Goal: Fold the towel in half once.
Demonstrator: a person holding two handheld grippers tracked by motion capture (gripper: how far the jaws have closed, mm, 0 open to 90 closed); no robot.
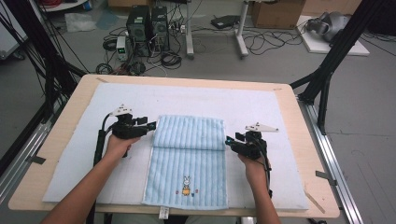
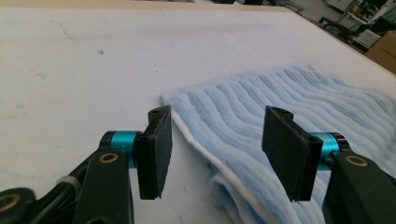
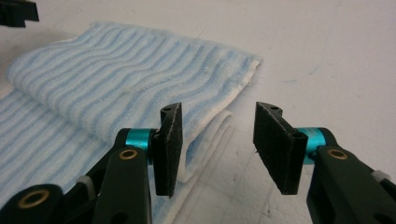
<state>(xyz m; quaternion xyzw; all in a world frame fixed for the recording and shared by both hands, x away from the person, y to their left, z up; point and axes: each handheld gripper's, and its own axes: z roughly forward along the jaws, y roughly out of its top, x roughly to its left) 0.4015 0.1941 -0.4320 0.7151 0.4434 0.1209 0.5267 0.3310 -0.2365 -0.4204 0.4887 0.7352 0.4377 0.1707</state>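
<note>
Grey floor strewn with black cables, two computer towers [image 1: 148, 28] and cardboard boxes [image 1: 276, 12] lies behind a pale wooden table [image 1: 308, 140] covered by a light blue mat [image 1: 74, 154].

On that mat, the left gripper [image 1: 152, 126] sits at about nine o'clock from the centre of the table, held in the person's left hand [image 1: 117, 144]. Its jaws stand apart and grasp nothing; in the left gripper view [image 2: 217, 149] the pads are spread on either side of the towel's white-bound edge without pressing on it. The right gripper [image 1: 228, 140] sits at about three o'clock, held in the right hand [image 1: 254, 168], and points back toward the towel. Its jaws are likewise released: the right gripper view [image 3: 218, 147] shows bare mat between the pads, with the towel's folded end just beside the left pad.

Between the two grippers lies the blue striped towel [image 1: 189, 161], at the table's centre and running down toward six o'clock. Its far part is folded over toward the person, so a doubled band [image 1: 189, 132] lies across the top, its lower edge making a straight crease from side to side. The left gripper is at the left end of that band, the right gripper at the right end of the crease. Below the fold the towel lies single and flat, with a small rabbit picture [image 1: 186, 185] near the six o'clock edge and a white tag [image 1: 163, 213] hanging over the table's rim.
</note>
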